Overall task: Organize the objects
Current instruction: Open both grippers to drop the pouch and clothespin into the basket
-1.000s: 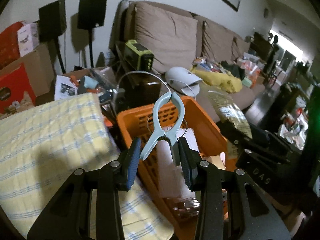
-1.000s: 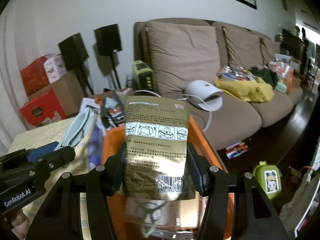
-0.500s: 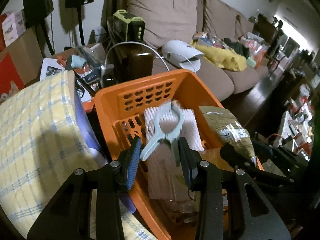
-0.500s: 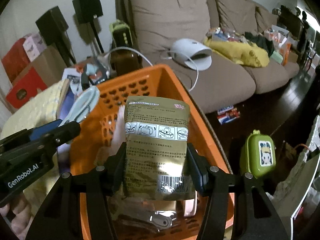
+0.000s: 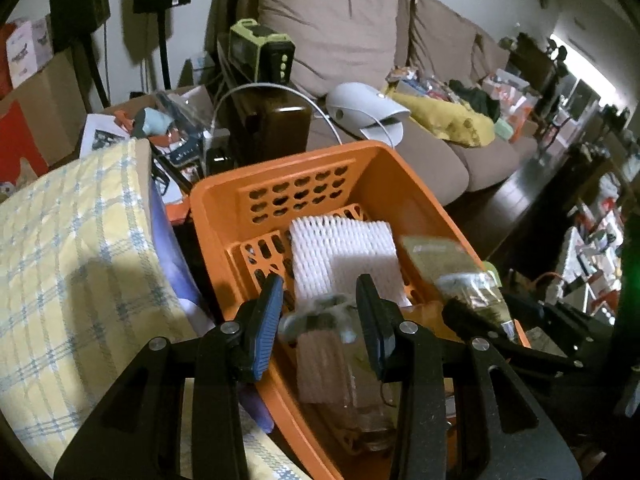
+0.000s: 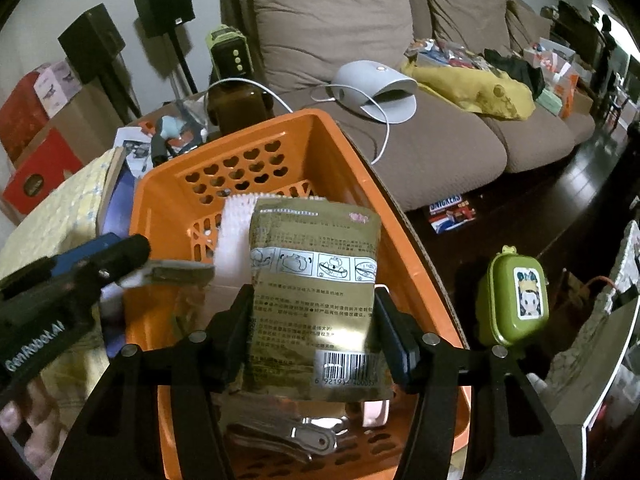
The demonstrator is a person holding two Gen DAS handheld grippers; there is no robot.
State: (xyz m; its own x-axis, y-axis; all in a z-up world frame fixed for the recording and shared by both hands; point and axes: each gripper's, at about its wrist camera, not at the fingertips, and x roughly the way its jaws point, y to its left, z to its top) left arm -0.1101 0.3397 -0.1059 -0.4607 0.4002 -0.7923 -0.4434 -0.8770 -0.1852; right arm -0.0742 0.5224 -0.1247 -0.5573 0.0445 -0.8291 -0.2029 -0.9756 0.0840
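An orange basket (image 5: 280, 168) (image 6: 240, 132) lies below both grippers, with a white foam net (image 5: 340, 248) and a metal tool (image 6: 288, 436) inside. My left gripper (image 5: 320, 316) is over the basket's near left wall, shut on a pale blue clip (image 5: 316, 312). The clip is blurred and tipped forward; in the right wrist view it (image 6: 176, 274) sticks out level from the fingers. My right gripper (image 6: 314, 312) holds a gold pouch (image 6: 316, 280) (image 5: 440, 256) upright over the basket's middle. Its jaws are opening, and the pouch's edges still meet both fingers.
A yellow checked cloth (image 5: 72, 240) covers the surface left of the basket. Behind stand a brown sofa (image 5: 328, 28) with a white domed device (image 5: 368, 108), a green-and-black box (image 5: 260, 52) and speakers. A green case (image 6: 516, 300) sits on the dark floor at the right.
Both grippers have come down over the basket and tilted further downward. The clip, upright before, has tipped forward between the left fingers. The right fingers stand slightly wider.
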